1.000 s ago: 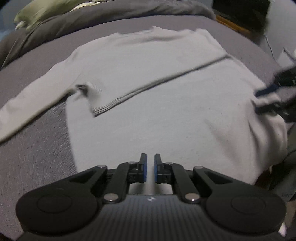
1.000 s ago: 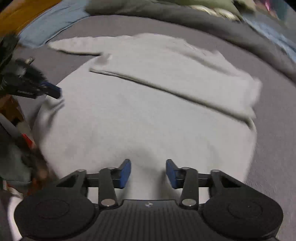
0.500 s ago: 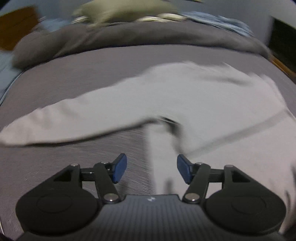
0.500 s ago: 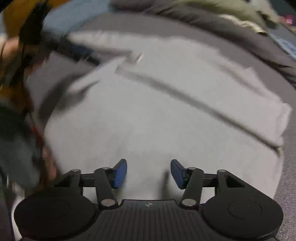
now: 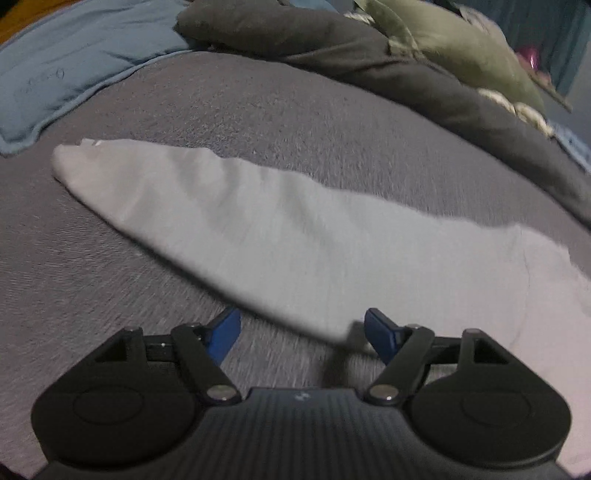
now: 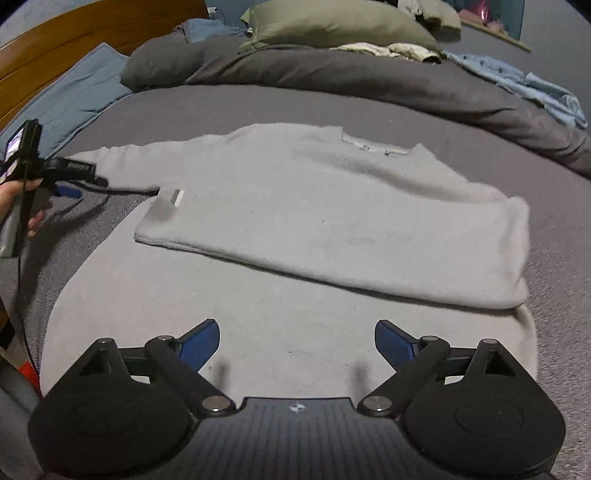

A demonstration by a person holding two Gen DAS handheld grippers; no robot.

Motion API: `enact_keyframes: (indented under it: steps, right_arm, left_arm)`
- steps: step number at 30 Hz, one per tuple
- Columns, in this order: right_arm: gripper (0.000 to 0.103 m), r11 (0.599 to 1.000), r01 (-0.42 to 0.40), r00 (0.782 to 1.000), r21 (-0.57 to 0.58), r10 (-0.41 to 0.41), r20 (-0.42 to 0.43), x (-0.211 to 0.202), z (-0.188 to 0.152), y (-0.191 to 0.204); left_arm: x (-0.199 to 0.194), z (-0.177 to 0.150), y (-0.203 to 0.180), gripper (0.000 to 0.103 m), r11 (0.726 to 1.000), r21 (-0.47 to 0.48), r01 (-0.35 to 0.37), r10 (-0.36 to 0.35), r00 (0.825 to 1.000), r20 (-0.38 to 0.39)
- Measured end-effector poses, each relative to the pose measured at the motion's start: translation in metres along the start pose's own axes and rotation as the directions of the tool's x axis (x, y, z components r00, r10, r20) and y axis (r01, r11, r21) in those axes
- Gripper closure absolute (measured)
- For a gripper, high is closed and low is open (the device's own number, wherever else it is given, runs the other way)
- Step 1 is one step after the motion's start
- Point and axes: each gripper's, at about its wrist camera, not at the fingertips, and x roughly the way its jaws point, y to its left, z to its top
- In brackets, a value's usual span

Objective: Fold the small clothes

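Observation:
A light grey sweater (image 6: 303, 221) lies flat on the grey bed (image 6: 221, 107), with one layer folded across its body and the neck label showing. Its other sleeve (image 5: 229, 221) stretches out to the left. My left gripper (image 5: 303, 332) hovers over that sleeve near the armpit. Its jaws are opening, the sleeve's lower edge lies between them, and the pads do not press on it. The same left gripper (image 6: 85, 184) shows at the left in the right wrist view, beside the sleeve. My right gripper (image 6: 295, 343) hangs above the sweater's near part, jaws opening wide, holding nothing.
A dark grey duvet (image 6: 332, 77) and an olive pillow (image 6: 332, 22) are heaped along the far side. A blue quilt (image 5: 74, 62) lies at the far left by a wooden headboard (image 6: 74, 40). Light blue cloth (image 6: 535, 88) sits far right. A hand (image 6: 14, 199) holds the left gripper, its cable trailing down.
My left gripper has swung left from the sweater's body to the outstretched sleeve and gone from shut to open. My right gripper's jaws have spread wider, still over the sweater's near part.

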Motion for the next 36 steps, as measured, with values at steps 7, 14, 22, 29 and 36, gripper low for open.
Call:
enact_keyframes:
  steps: [7,14,22,29,36]
  right_arm:
    - [0.012,0.999,-0.031,0.998,0.005,0.031,-0.049,0.023,0.001,0.012]
    - [0.014,1.0,-0.025,0.998,0.004,0.025,-0.059,0.043,0.001,0.016]
    - [0.016,1.0,0.0,1.0,-0.005,0.0,-0.022,0.039,0.006,0.016]
    - [0.017,0.999,0.034,0.999,-0.021,-0.033,0.019,0.032,0.009,0.015]
    - [0.018,0.993,0.102,0.995,0.054,-0.102,-0.007,0.033,0.008,-0.004]
  left_arm:
    - [0.035,0.017,0.03,0.03,0.988,-0.146,-0.046,0.05,0.998,0.022]
    - [0.036,0.027,0.034,0.095,0.99,-0.122,-0.072,0.081,0.994,0.071]
    - [-0.02,0.032,-0.045,0.103,0.988,0.106,-0.109,0.058,0.917,0.395]
    - [-0.077,0.002,-0.166,0.103,0.879,0.476,0.023,-0.287,0.823,0.49]
    - [-0.112,-0.077,-0.267,0.103,0.61,0.776,0.161,-0.584,0.753,0.303]
